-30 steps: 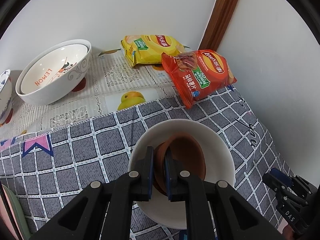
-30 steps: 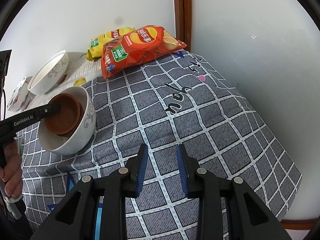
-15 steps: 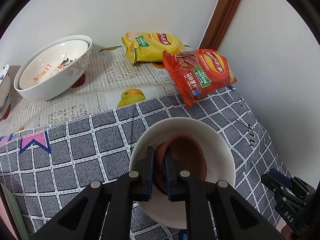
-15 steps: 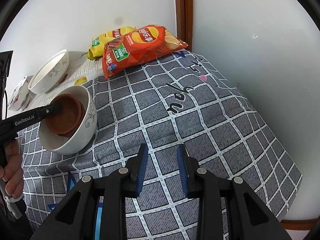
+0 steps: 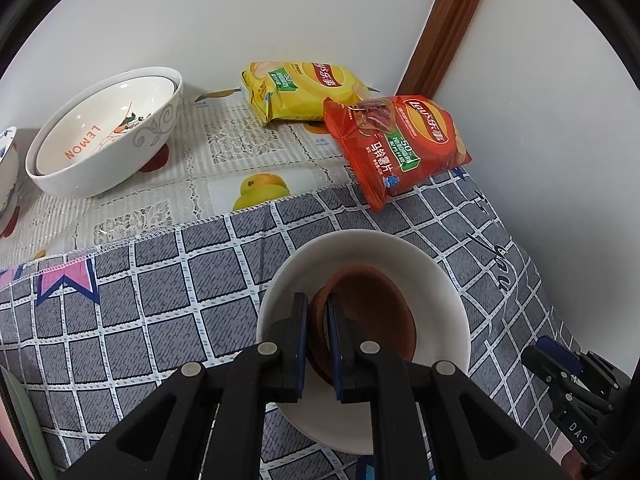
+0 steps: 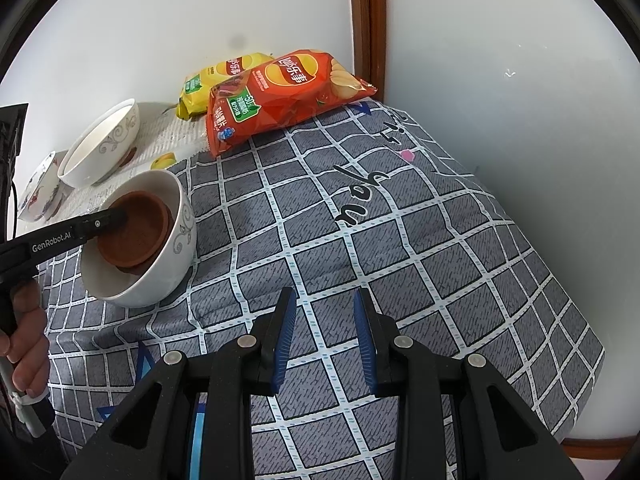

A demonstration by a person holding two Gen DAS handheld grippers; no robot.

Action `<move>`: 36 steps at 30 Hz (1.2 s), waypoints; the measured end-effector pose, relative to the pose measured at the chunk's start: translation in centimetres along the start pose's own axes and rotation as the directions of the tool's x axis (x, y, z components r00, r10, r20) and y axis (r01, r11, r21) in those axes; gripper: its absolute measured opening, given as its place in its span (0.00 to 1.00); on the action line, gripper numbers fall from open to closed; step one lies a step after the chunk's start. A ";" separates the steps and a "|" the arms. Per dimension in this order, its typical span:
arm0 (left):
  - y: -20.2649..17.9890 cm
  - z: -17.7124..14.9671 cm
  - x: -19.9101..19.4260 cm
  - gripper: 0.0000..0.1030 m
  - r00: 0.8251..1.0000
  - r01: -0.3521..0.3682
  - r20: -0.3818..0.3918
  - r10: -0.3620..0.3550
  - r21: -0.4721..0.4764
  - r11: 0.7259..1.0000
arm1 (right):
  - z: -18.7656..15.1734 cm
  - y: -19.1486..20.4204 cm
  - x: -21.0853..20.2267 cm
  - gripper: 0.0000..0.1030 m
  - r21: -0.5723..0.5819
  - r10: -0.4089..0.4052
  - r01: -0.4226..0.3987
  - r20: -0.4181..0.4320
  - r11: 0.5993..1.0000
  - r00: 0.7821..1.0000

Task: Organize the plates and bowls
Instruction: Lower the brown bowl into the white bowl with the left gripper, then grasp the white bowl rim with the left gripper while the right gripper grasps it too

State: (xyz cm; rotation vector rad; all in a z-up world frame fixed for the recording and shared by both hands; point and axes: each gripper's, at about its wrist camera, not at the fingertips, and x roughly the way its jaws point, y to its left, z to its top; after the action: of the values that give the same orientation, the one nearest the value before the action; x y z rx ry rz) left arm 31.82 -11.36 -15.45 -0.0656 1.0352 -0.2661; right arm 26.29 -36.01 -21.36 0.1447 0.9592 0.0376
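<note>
The near rim of the white bowl (image 5: pixel 436 280) is hidden behind the left gripper (image 5: pixel 318 320) in the left wrist view, and the underside of the brown dish (image 5: pixel 372 304) inside it cannot be seen, so whether that is one dish or a stack of two is hard to tell; the right wrist view shows a second brown edge beneath it. At the far left a small blue-patterned bowl (image 5: pixel 6 172) is cut off by the frame. A green-edged thing at the near left corner is too cropped to identify. A hand (image 6: pixel 24 332) grips the left gripper's handle at the left edge of the right wrist view.

The surface is a table under a grey checked cloth (image 6: pixel 360 240) with script lettering; farther off lies a pale plastic cover printed with fruit (image 5: pixel 224 168). White walls meet at a corner with a brown wooden post (image 5: pixel 452 28). A yellow crisp bag (image 5: pixel 304 92) and a red crisp bag (image 5: pixel 400 144) lie at the far side, the red one overlapping the checked cloth.

The brown dish is matte, terracotta-coloured and sits tilted inside the white bowl, which carries a grey scroll pattern outside and stands on the checked cloth at the near left. The left gripper's fingers are clenched on the dish's near rim. Two nested white bowls (image 5: pixel 104 132), the inner one lettered LEMON, stand at the far left.

The right gripper (image 6: pixel 324 336) hangs over bare cloth, its blue pads apart, grasping nothing.
</note>
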 end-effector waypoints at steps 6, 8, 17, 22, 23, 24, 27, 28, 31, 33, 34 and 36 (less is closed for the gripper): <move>-0.3 -0.1 0.0 0.10 1.000 -0.013 -0.010 0.013 0.016 1.000 | 0.2 0.2 -0.2 0.29 -0.005 0.005 -0.005 0.002 1.000 1.000; -0.3 -0.1 -0.2 0.10 1.000 -0.017 -0.011 0.017 0.018 1.000 | 0.2 0.4 -0.3 0.29 -0.008 0.006 -0.006 0.004 1.000 1.000; -0.1 0.3 -2.7 0.15 0.999 -0.025 0.032 0.025 0.025 0.999 | 1.3 1.9 -1.2 0.29 -0.033 0.036 -0.035 0.040 0.999 0.999; 0.7 0.4 -3.1 0.18 0.999 -0.041 0.027 0.041 0.012 0.999 | 2.0 3.7 -1.5 0.29 -0.071 0.072 -0.067 0.061 0.995 0.996; 0.8 0.4 -3.1 0.18 0.999 -0.043 0.025 0.042 0.010 0.999 | 2.1 4.1 -1.6 0.29 -0.080 0.076 -0.071 0.063 0.994 0.995; 0.9 0.3 -3.1 0.19 0.999 -0.044 0.024 0.044 0.009 0.999 | 2.2 4.6 -1.7 0.29 -0.092 0.080 -0.074 0.067 0.993 0.995; 1.3 0.2 -3.0 0.21 0.998 -0.053 0.016 0.053 0.001 0.999 | 2.5 5.8 -1.6 0.29 -0.122 0.101 -0.091 0.072 0.988 0.992; 1.5 0.2 -3.0 0.21 0.999 -0.052 0.014 0.052 -0.002 0.999 | 2.6 6.0 -1.5 0.29 -0.128 0.106 -0.096 0.070 0.987 0.992; 1.8 0.1 -3.0 0.24 0.999 -0.044 0.010 0.044 -0.007 0.999 | 2.9 6.7 -0.6 0.29 -0.141 0.133 -0.125 0.048 0.982 0.990; 2.0 0.1 -2.9 0.25 0.999 -0.043 0.007 0.043 -0.009 0.999 | 3.1 7.1 0.0 0.29 -0.145 0.150 -0.145 0.027 0.979 0.988; 2.0 0.1 -2.8 0.25 0.999 -0.043 0.004 0.043 -0.009 0.999 | 3.3 7.4 0.3 0.29 -0.150 0.153 -0.149 0.020 0.977 0.988; 2.0 0.1 -2.6 0.25 0.999 -0.043 -0.001 0.043 -0.007 0.999 | 3.5 7.8 0.7 0.29 -0.164 0.146 -0.142 0.014 0.976 0.989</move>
State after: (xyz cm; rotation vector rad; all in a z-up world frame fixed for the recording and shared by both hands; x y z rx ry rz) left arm 31.06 -8.77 -13.58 -0.0491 1.0377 -0.2237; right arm 29.76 -28.59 -18.84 0.0633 0.9140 0.2468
